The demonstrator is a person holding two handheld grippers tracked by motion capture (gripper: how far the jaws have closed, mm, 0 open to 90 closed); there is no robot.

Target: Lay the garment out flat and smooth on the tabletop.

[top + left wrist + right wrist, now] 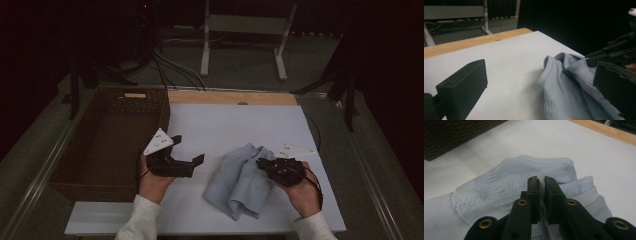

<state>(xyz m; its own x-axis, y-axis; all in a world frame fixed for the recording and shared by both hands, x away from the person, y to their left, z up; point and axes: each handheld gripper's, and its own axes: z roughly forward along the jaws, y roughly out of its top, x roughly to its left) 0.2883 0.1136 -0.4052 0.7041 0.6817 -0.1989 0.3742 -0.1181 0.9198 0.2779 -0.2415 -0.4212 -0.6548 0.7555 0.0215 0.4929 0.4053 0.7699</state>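
A crumpled light blue cloth (240, 182) lies on the white board (225, 125), right of its middle. My right gripper (261, 163) is at the cloth's upper right edge, jaws shut on a fold of it. In the right gripper view the two jaws (542, 182) pinch a ridge of the cloth (499, 187). My left gripper (188, 149) is held left of the cloth, open wide, with nothing between its jaws. The left gripper view (541, 75) looks across the board at the cloth (564, 92) and at the right gripper (614, 50) on it.
A dark wicker basket (162, 112) stands against the board's left edge, and its corner (454, 135) appears in the right gripper view. A wooden strip (230, 97) runs along the board's far edge. Cables and a white stand (240, 30) are on the floor behind.
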